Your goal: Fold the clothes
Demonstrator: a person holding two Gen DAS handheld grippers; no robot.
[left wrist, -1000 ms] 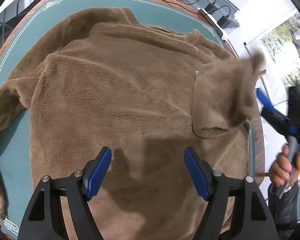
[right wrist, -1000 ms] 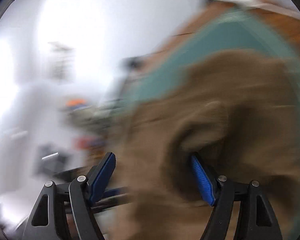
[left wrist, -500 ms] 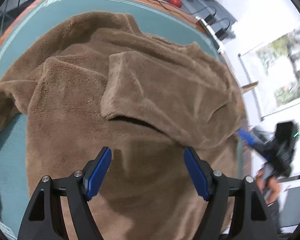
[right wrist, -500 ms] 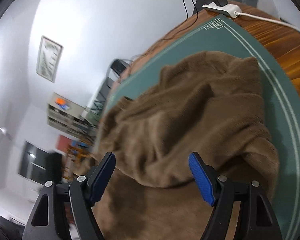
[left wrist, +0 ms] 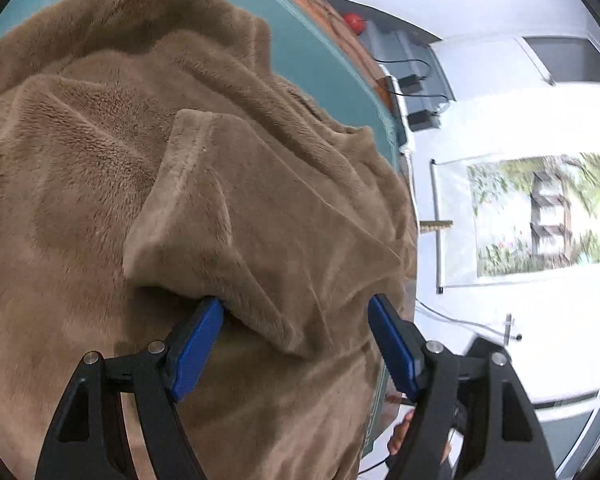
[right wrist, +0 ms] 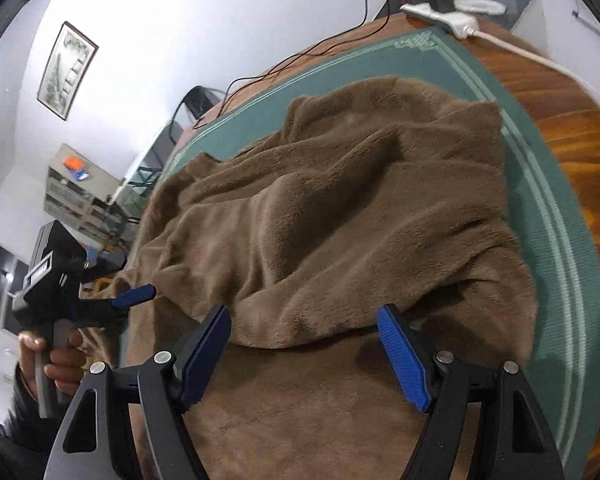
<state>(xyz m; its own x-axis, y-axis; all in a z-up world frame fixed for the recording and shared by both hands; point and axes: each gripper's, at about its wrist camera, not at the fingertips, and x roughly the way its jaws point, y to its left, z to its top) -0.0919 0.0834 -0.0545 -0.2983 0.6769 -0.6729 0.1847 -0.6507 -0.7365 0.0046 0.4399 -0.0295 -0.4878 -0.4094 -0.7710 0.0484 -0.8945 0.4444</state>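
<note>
Sleeve (left wrist: 260, 216) folded across brown fleece top (right wrist: 340, 208) on green mat (right wrist: 556, 240). Left gripper (left wrist: 296, 344) and right gripper (right wrist: 304, 352): both jaws wide, gripping nothing.

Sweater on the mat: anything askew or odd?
Slightly. The sleeve folded across the brown sweater lies diagonal and rumpled, cuff askew, not square. No damage visible. Both grippers, left and right, are open.

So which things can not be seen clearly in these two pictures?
- Left wrist view: the brown fleece garment is cut off by the left and bottom edges, so its other sleeve is unseen.
- Left wrist view: the folded sleeve hides what lies under it.
- Right wrist view: the shelf contents are too small.
</note>
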